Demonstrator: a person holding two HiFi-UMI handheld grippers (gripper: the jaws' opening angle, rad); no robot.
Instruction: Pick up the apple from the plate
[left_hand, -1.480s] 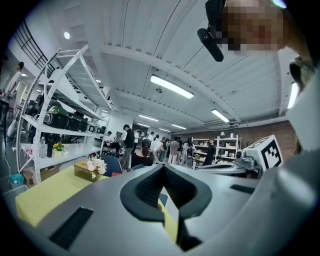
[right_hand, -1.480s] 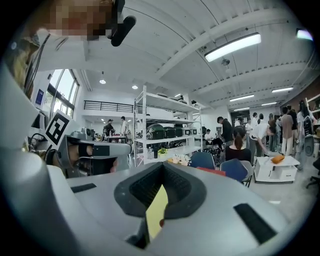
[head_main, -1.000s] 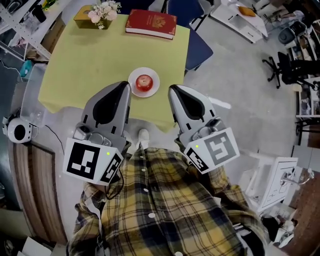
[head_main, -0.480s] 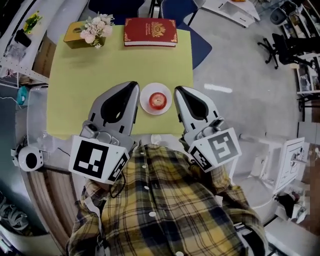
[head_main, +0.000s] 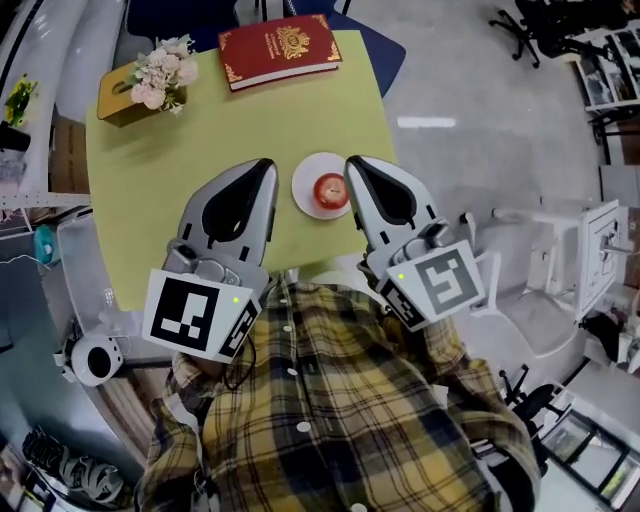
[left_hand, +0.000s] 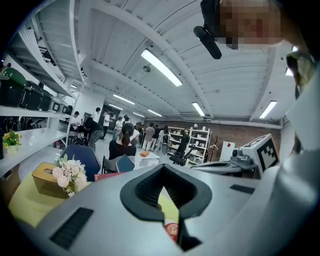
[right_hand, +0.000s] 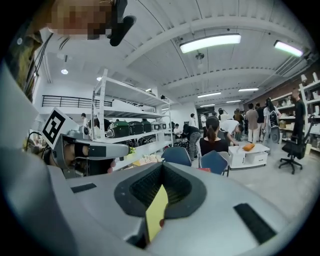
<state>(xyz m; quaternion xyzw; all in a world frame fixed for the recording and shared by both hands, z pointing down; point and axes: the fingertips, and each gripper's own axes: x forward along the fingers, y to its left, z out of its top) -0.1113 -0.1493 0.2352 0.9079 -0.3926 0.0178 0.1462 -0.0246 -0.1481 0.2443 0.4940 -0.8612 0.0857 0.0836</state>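
A red apple (head_main: 329, 188) sits on a small white plate (head_main: 305, 192) near the front edge of the yellow-green table (head_main: 170, 170). My left gripper (head_main: 264, 166) hovers just left of the plate, its jaws together with nothing held. My right gripper (head_main: 352, 163) is at the plate's right rim, shut and empty, its shell covering part of the apple's right side. In the left gripper view, the apple (left_hand: 171, 231) shows through the narrow slit under the gripper (left_hand: 163, 170). The right gripper view shows only a sliver of table (right_hand: 156, 210) below the gripper (right_hand: 162, 172).
A red book (head_main: 278, 48) lies at the table's far edge. A tan box with pink flowers (head_main: 140, 85) stands at the far left corner. A blue chair (head_main: 385, 55) stands behind the table, white furniture (head_main: 600, 255) to the right. People (left_hand: 122, 142) stand far off.
Both grippers have moved forward over the table and now flank the plate, which was ahead of their tips before. The table now sits turned in the head view.
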